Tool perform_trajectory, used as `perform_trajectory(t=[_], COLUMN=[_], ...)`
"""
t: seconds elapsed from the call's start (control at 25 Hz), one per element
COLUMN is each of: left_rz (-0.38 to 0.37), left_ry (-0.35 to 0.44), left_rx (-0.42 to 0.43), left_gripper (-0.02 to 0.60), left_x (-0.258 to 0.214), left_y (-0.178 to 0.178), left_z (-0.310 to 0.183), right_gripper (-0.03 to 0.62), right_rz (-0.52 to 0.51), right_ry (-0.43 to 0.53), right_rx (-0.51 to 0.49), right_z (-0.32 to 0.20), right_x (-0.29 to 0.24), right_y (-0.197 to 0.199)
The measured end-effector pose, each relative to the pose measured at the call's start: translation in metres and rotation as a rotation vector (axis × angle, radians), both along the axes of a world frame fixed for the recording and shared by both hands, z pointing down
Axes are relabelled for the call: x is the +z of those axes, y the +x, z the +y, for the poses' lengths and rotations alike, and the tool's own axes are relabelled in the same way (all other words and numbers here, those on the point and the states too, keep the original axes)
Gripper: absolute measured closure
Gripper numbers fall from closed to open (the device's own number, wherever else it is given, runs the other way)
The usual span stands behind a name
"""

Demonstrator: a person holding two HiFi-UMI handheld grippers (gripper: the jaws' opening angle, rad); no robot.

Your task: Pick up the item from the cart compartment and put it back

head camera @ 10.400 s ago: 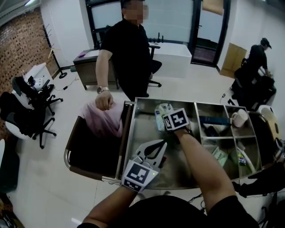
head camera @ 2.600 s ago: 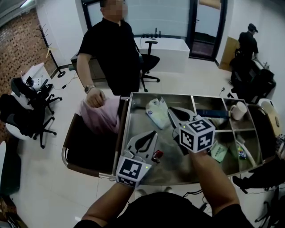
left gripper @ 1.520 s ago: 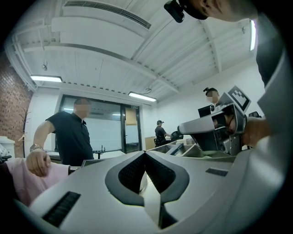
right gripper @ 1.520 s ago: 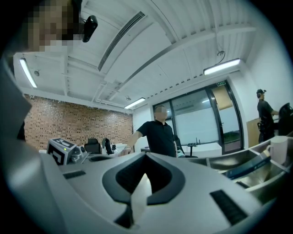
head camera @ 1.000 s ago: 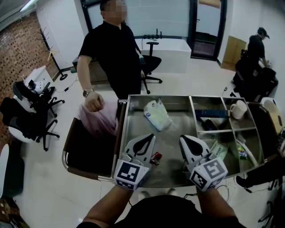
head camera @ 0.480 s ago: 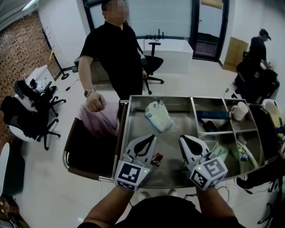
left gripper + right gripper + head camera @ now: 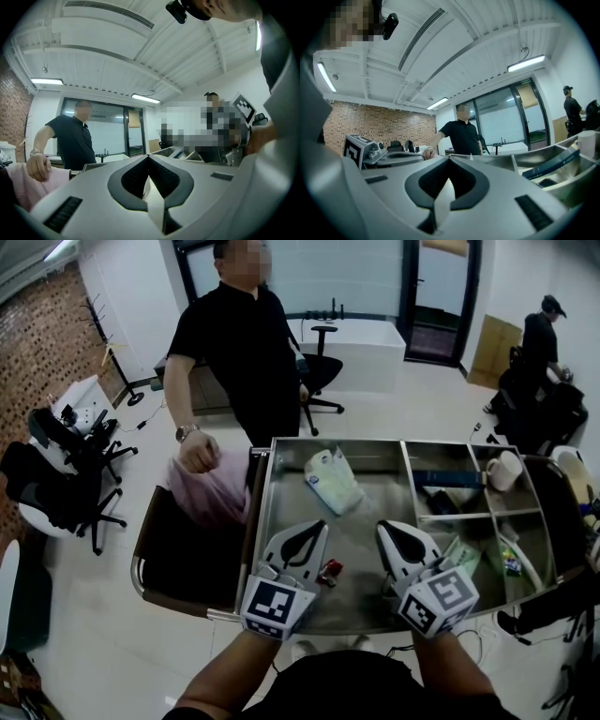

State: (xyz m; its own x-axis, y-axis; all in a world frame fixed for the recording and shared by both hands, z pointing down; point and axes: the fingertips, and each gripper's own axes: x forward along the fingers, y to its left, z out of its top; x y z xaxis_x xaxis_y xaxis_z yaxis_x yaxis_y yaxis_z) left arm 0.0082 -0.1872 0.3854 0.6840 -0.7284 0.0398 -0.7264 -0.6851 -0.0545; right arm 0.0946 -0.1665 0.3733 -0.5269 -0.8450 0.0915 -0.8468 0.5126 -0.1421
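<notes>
Both grippers are level over the near edge of the cart (image 7: pixel 361 521), side by side. Left gripper (image 7: pixel 314 525): jaws pressed together, nothing between them. Right gripper (image 7: pixel 384 527): same, tips meeting, empty. The white pouch (image 7: pixel 333 482) lies flat at the far end of the big left compartment, well apart from both grippers. A small red item (image 7: pixel 328 570) sits just beside the left gripper. A person in black (image 7: pixel 242 352) stands across the cart with a fist on a pink cloth (image 7: pixel 214 498).
</notes>
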Motion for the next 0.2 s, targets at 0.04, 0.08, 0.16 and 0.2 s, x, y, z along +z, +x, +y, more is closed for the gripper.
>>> perform_trajectory(t=[0.04,0.08,0.16,0.2], left_rz=[0.0,0.0,-0.001,-0.002], left_ry=[-0.001,-0.001,-0.001,0.0], left_rx=[0.0,0.0,0.0,0.0], left_gripper=[0.581,0.581,0.581,0.581], left_x=[0.0,0.0001,0.0006,0.001], left_y=[0.0001,0.0,-0.0003,-0.0005], left_z=[0.0001,0.0001,-0.0003,-0.0006], right_gripper=[0.583,0.583,0.583,0.583], right_rz=[0.0,0.0,0.0,0.0], right_ry=[-0.001,-0.001,-0.001,-0.001], right_rx=[0.0,0.0,0.001,0.001], right_z=[0.0002,0.0005,0.0007,0.0007], right_x=[0.0001,0.0002,0.0003,0.0004], right_y=[0.0,0.0,-0.0002,-0.0003])
